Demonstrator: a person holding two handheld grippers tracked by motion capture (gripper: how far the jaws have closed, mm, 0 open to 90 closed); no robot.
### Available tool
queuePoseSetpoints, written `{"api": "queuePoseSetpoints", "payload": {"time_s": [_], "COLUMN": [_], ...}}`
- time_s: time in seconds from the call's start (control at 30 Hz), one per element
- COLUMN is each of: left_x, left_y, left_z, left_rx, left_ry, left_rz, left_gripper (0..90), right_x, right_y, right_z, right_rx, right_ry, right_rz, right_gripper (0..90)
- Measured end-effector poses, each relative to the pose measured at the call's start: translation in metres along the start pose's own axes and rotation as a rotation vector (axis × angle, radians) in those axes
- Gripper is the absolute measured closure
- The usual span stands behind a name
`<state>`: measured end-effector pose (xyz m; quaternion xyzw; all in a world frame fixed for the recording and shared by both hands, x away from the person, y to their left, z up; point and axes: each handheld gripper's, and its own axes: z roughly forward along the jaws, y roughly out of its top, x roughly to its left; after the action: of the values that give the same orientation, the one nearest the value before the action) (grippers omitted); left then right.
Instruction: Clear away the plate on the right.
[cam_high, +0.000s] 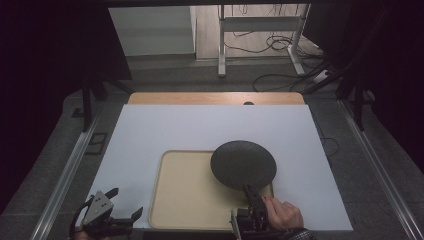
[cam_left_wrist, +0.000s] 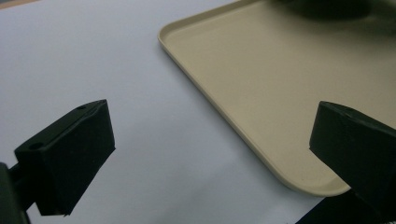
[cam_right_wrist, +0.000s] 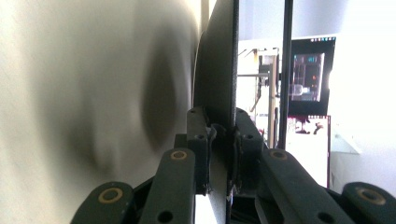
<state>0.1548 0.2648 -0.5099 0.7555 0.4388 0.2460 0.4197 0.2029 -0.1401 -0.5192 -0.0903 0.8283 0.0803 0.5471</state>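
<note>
Dark round plate (cam_high: 243, 164) sits over the far right part of the beige tray (cam_high: 185, 200), its far and right edge hanging out past the tray rim over the white sheet (cam_high: 165, 130). In the right gripper view the plate (cam_right_wrist: 219, 65) shows edge-on, w/ its shadow on the tray (cam_right_wrist: 70, 93) beside it, so it looks lifted off the tray. My right gripper (cam_high: 248, 192) is clamped on the plate's near rim, one jaw each side of it; my right hand (cam_high: 283, 215) holds it at the table's near edge. My left gripper (cam_high: 125, 202) is at the near left corner, jaws wide apart, nothing between them, hovering over the white sheet (cam_left_wrist: 140, 140) just beside the tray's corner (cam_left_wrist: 261, 93). Wooden table edge (cam_high: 215, 98) shows at the far side.
</note>
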Motion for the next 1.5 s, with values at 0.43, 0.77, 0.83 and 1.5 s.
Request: {"api": "queuePoseSetpoints", "payload": {"time_s": [0.43,0.77,0.83,1.5], "left_x": [0.0,0.0,0.0,0.0], "left_y": [0.0,0.0,0.0,0.0], "left_z": [-0.001,-0.001,-0.001,-0.001], "left_rx": [-0.002,-0.003,-0.004,-0.001], "left_ry": [0.002,0.002,0.002,0.0], "left_rz": [0.0,-0.001,-0.002,0.001], "left_gripper": [0.0,0.0,0.0,0.0], "right_x": [0.007,0.011,0.012,0.022], "right_y": [0.026,0.043,0.045,0.054], "right_z": [-0.008,-0.012,-0.013,-0.012], "right_rx": [-0.069,-0.126,-0.143,-0.171], "right_ry": [-0.027,-0.016,-0.014,0.076], "right_rz": [-0.024,-0.031,-0.03,-0.033], "right_gripper": [80.3,80.3,80.3,83.7]}}
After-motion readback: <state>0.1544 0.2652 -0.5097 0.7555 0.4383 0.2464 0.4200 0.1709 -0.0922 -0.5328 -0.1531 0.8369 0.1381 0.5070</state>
